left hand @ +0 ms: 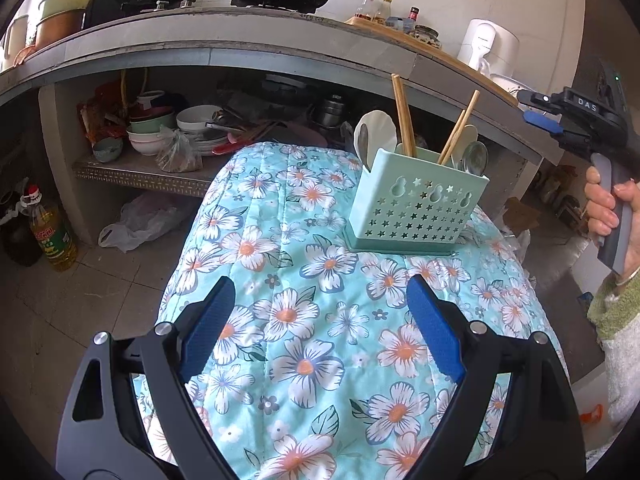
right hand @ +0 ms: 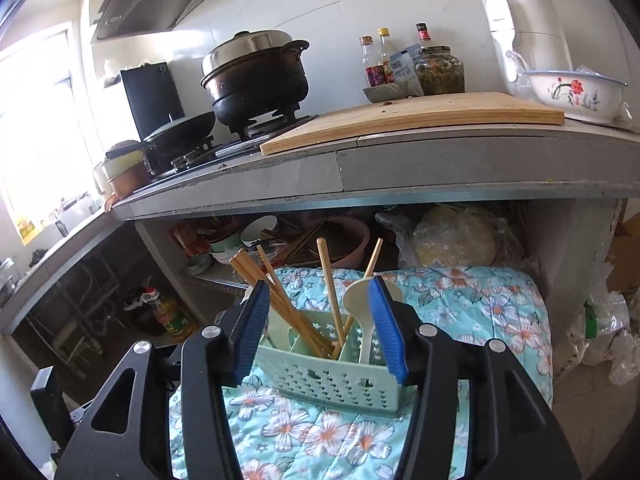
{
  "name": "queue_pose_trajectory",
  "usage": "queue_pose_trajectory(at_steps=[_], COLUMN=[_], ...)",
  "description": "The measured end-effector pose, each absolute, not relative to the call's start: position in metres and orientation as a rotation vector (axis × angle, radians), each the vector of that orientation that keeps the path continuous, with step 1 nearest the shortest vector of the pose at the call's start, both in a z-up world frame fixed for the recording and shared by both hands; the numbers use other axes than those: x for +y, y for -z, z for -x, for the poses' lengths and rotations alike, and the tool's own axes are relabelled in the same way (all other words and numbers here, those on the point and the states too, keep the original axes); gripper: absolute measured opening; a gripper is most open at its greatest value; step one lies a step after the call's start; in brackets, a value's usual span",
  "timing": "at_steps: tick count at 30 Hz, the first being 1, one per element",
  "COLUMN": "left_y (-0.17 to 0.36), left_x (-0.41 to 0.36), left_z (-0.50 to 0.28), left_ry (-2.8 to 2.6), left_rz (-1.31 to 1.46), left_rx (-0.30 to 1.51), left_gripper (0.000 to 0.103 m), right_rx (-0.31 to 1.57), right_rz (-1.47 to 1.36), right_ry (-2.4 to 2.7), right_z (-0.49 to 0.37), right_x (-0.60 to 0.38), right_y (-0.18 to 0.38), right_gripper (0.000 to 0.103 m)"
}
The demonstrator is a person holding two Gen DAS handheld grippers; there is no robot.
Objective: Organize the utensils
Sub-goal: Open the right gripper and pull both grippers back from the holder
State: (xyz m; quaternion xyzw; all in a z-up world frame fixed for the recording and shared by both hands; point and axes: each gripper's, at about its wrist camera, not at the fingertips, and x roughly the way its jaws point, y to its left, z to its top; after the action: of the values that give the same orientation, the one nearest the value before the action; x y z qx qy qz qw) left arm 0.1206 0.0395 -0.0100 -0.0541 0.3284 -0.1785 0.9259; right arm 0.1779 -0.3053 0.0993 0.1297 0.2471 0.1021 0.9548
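a mint utensil caddy (left hand: 416, 208) holding chopsticks (left hand: 402, 116) and spoons (left hand: 374, 134) stands near the far right edge of a floral-covered worktop (left hand: 288, 320). left gripper (left hand: 320, 320), fingers apart, hovers over bare cloth; right gripper (right hand: 320, 328), fingers apart, frames the caddy.

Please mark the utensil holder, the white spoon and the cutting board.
utensil holder (left hand: 416, 204): left wrist view, on its perforated front wall.
white spoon (right hand: 357, 292): right wrist view, on its bowl.
cutting board (right hand: 420, 118): right wrist view, on its top face.
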Motion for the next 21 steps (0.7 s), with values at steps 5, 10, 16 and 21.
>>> queue_pose_trajectory(at_steps=[5,10,16,21], left_y=[-0.004,-0.02,-0.04,-0.047], left_x=[0.024,-0.001,-0.029,-0.041], left_z=[-0.113,-0.105,-0.09,-0.077], left_ry=[0.353,0.348,0.322,0.311], left_rz=[0.085,0.03,-0.022,-0.027], left_rx=[0.647,0.622,0.58,0.59], left_gripper=[0.09,0.094,0.095,0.095], right_rx=[0.527,0.598,0.668,0.693], right_rz=[-0.279,-0.259,-0.257,-0.212], right_ry=[-0.188,-0.119,0.001,0.088], right_z=[-0.13,-0.091,-0.057,-0.035], right_x=[-0.303,-0.292,-0.283,-0.275], right_y=[-0.081,-0.052,-0.03,-0.025], right_gripper=[0.071,0.081,0.09,0.096])
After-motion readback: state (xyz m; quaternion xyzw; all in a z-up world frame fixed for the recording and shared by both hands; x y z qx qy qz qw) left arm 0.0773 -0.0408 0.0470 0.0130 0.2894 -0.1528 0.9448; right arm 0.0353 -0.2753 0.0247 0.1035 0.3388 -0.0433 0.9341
